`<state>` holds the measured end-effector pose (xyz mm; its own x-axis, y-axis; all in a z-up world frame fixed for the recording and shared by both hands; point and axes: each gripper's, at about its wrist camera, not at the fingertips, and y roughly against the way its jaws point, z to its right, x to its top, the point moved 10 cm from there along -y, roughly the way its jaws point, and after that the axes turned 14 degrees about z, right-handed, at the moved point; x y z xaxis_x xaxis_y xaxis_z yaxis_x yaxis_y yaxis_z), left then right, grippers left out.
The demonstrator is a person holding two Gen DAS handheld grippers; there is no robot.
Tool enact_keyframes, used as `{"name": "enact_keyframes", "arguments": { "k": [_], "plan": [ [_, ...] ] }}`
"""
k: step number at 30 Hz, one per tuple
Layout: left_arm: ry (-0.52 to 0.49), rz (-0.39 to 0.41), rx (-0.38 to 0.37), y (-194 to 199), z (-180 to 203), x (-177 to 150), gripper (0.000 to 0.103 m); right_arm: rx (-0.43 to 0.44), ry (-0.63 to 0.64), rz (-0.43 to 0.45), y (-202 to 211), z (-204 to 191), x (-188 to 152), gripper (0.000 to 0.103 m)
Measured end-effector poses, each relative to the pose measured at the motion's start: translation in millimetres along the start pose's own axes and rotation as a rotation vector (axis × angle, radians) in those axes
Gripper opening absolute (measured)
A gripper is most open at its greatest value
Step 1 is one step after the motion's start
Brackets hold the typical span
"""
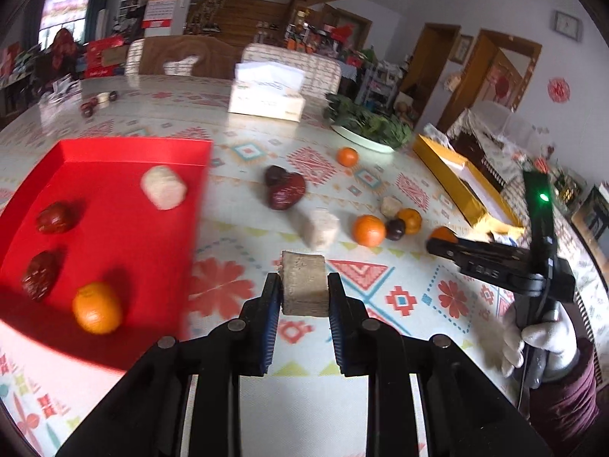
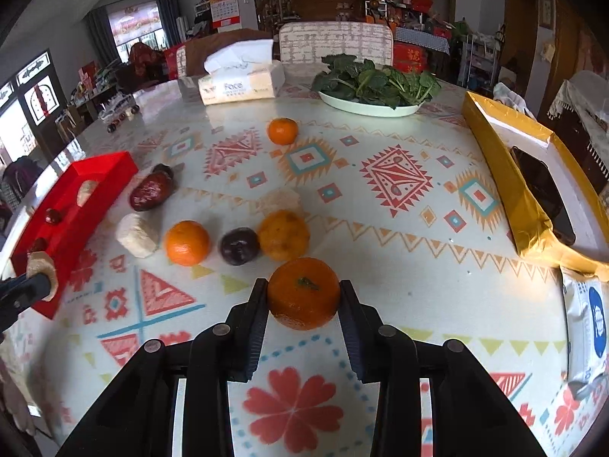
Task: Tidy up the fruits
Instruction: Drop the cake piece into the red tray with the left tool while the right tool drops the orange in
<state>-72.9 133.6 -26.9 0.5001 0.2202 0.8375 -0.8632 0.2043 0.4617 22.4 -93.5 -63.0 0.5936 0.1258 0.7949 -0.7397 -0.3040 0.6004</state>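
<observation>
My left gripper (image 1: 304, 285) is shut on a beige block snack (image 1: 303, 283), held above the table just right of the red tray (image 1: 114, 152). The tray holds two red dates (image 1: 55, 217), an orange (image 1: 97, 307) and a beige block (image 1: 163, 186). My right gripper (image 2: 303, 293) is shut on an orange (image 2: 303, 293) above the table. It also shows in the left wrist view (image 1: 437, 242). On the table lie oranges (image 2: 186, 243), a dark plum (image 2: 239, 245), red dates (image 2: 150, 190) and beige blocks (image 2: 137, 235).
A tissue box (image 2: 243, 83) and a plate of greens (image 2: 373, 83) stand at the back. A yellow box (image 2: 525, 175) with a phone lies at the right. A lone orange (image 2: 282, 130) sits mid-table. A white packet (image 2: 588, 320) lies at the right edge.
</observation>
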Motion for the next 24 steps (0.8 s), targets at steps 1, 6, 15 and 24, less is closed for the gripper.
{"name": "enact_keyframes", "arguments": {
  "k": [1,6,15,24],
  "plan": [
    [0.015,0.009,0.006,5,-7,2,0.023,0.014,-0.007,0.007,6,-6,2,0.040],
    [0.056,0.054,0.042,30,-39,10,0.023,0.106,-0.013,0.041,31,-52,18,0.040],
    [0.138,0.133,0.186,76,-129,27,0.023,0.330,-0.007,-0.018,27,-170,25,0.040],
    [0.137,0.092,0.310,69,-204,36,0.023,0.428,0.073,-0.085,-7,-269,15,0.040]
  ]
}}
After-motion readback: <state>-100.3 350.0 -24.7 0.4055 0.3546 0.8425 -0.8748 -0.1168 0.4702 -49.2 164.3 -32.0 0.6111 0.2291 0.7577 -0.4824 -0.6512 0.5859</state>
